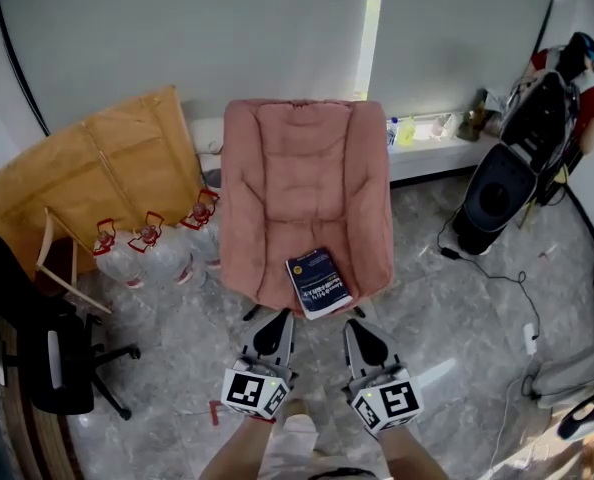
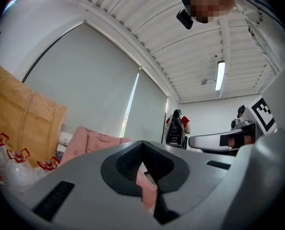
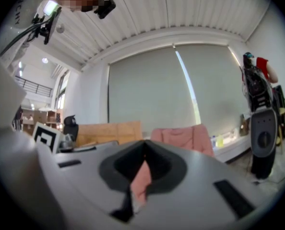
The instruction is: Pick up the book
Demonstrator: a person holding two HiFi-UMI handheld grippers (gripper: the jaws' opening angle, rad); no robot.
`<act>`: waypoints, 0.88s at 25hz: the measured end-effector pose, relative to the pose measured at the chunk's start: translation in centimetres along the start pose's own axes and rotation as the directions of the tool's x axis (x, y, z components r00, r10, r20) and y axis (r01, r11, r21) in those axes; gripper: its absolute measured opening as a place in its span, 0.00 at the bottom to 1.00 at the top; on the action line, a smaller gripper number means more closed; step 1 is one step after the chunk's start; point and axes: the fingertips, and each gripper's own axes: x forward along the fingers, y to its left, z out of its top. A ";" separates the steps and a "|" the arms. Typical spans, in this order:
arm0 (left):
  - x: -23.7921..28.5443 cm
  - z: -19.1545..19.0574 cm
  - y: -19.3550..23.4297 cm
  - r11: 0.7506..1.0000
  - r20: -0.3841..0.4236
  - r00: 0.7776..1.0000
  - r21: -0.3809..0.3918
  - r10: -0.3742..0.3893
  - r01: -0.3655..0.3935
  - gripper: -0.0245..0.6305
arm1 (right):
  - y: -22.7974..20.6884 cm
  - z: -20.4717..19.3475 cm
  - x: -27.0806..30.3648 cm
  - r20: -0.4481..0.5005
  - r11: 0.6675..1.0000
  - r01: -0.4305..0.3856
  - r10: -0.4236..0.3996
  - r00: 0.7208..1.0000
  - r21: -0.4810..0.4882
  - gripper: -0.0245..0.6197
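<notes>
A blue book lies at the near edge of a pink chair. Just near of it, the left gripper and right gripper point toward the chair, jaws pressed together, holding nothing.

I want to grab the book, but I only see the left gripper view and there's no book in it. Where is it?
Observer: The book lies flat on the seat of the pink chair, near its front edge.
Operator: Are my tongs touching it yet?
Observer: No. The head view shows the left tongs and the right tongs short of it, with a gap.
Operator: Is the right one open?
Observer: No, shut, with nothing held.
</notes>
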 end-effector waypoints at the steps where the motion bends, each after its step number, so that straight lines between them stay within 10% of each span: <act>1: 0.5 0.0 0.3 1.000 -0.001 1.000 0.000 -0.004 0.004 0.05 | -0.2 0.1 0.5 0.005 1.000 -0.001 0.001 1.000 -0.001 0.06; 22: 7.4 -7.7 3.9 0.999 -0.054 0.998 -0.033 -0.036 0.034 0.05 | -5.7 -6.2 7.5 -0.025 0.997 0.012 -0.010 1.000 0.071 0.06</act>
